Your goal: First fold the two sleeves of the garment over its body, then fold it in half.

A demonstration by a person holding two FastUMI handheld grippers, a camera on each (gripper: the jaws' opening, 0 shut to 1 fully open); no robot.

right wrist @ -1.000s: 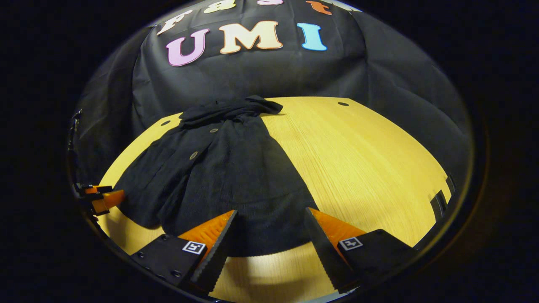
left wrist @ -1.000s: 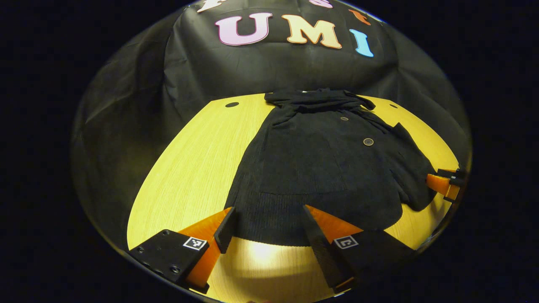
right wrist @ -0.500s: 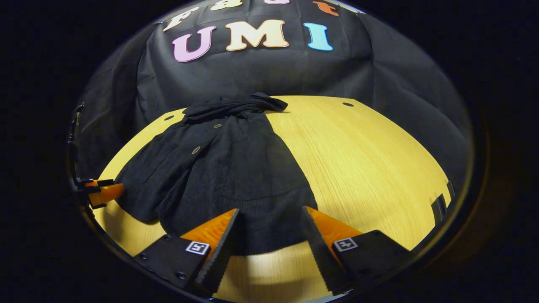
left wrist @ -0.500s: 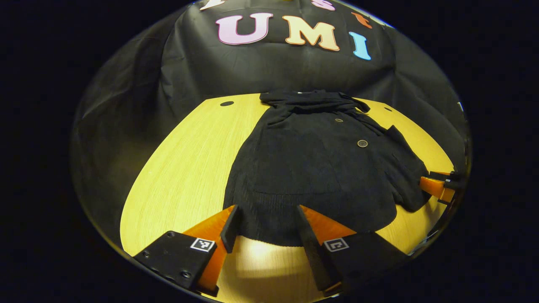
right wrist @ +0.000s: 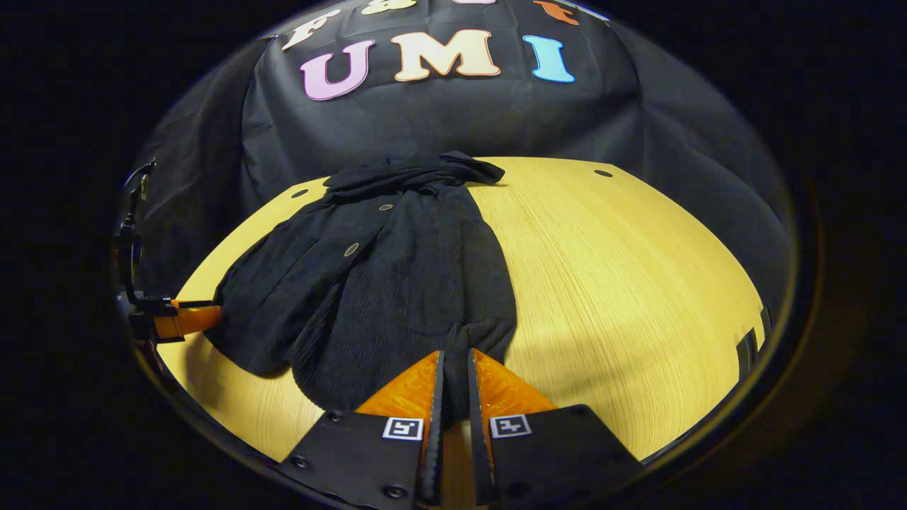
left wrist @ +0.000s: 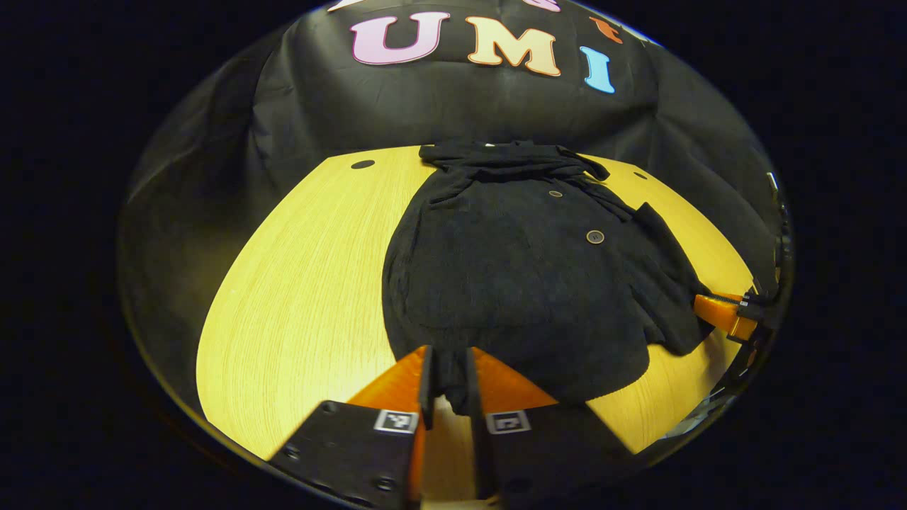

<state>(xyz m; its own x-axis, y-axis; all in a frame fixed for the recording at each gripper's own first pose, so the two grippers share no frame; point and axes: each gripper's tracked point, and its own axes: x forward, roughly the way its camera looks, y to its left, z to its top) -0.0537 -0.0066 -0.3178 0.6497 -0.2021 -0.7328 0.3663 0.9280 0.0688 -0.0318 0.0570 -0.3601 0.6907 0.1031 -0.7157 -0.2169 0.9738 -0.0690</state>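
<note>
A dark garment (left wrist: 524, 276), sleeves apparently already folded in, lies lengthwise from the table's (left wrist: 297, 297) near edge to its far edge, collar farthest. Left gripper (left wrist: 446, 379) and right gripper (right wrist: 453, 379) each pinch a hem corner, jaws clamped on cloth, poised to carry it toward the collar.

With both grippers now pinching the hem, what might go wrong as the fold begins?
The left gripper and right gripper each pinch only a narrow bunch of the black garment's hem, so it may slip out. The folded-in sleeve lies loose and could fall open. The bunched collar may stay crumpled.
</note>
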